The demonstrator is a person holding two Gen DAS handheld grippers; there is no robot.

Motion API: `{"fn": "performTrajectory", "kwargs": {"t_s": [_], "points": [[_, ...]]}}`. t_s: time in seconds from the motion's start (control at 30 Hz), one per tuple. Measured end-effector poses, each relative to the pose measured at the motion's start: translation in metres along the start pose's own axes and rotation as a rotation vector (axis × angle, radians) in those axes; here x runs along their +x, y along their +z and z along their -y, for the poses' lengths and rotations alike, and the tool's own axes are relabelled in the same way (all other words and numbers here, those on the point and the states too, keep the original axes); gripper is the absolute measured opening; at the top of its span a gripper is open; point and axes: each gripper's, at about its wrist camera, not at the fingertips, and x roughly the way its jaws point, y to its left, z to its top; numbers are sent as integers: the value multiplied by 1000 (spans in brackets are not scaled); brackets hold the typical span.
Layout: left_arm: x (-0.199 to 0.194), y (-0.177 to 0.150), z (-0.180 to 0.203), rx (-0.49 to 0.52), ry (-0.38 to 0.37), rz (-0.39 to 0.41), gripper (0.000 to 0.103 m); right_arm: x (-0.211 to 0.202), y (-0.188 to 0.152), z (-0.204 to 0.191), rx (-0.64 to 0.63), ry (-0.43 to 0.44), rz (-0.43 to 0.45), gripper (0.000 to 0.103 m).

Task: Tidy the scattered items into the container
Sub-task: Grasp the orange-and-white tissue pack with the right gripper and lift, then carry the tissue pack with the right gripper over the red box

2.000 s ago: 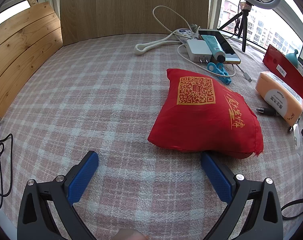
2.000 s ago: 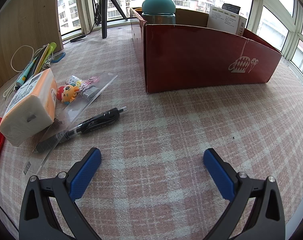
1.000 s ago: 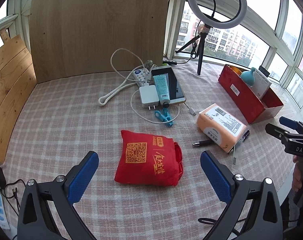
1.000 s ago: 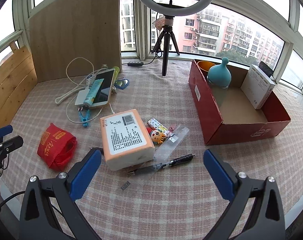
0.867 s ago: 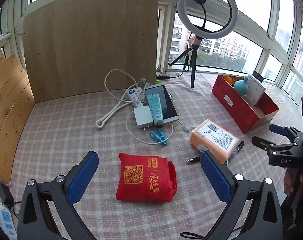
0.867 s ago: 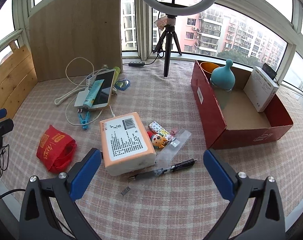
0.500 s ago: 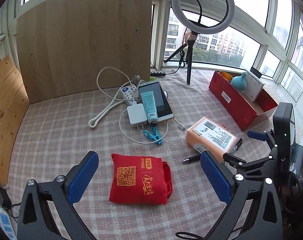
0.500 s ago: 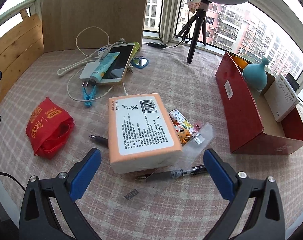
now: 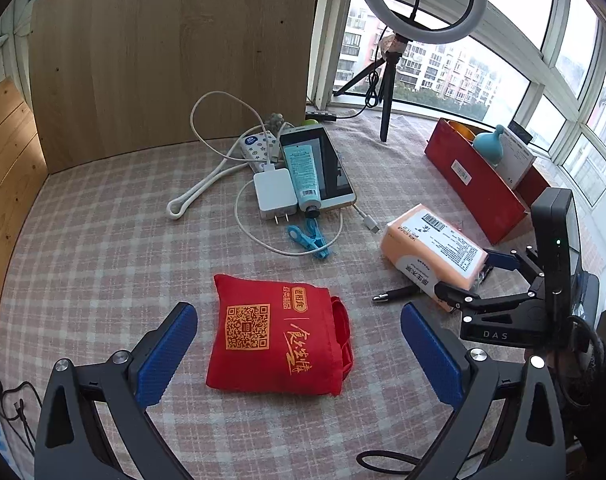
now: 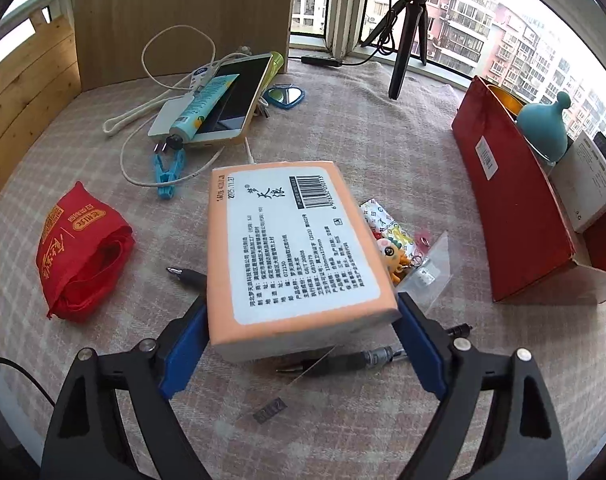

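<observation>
Tissue pack sits between the right gripper fingers, blue pads touching both its sides near the tabletop's front edge, atop a black pen. Left gripper hangs spread wide above the red pouch. Red box stands at the right edge.

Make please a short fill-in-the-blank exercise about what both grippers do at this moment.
1. The right gripper has its fingers on both sides of the orange ____.
2. The left gripper is open above the red ____.
3. The teal bottle stands inside the red ____.

Missing words: tissue pack; bag; box.
</observation>
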Motion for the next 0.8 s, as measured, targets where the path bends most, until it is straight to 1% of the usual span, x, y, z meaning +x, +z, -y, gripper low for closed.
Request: {"fn": "performTrajectory", "kwargs": {"t_s": [0.1,0.23,0.37,0.47,0.63,0.73,0.8], "points": [[9,-2,5,16,-9,-19,102,-7,0,9,81,75,-2,86],[15,-3,12,34,-25,-37,102,-19,-1,28,229,163,-4,85],[11,5,21,49,-53,-30,102,-33,-6,49,378,290,-12,85],[6,15,36,85,-55,-13,102,-46,-9,63,473,385,-2,84],[4,32,73,156,-61,24,102,-65,-11,86,569,440,36,81],[14,40,101,174,-69,11,102,-70,-17,104,611,480,39,81],[16,42,119,187,-81,7,102,-77,-22,116,614,474,46,80]]}}
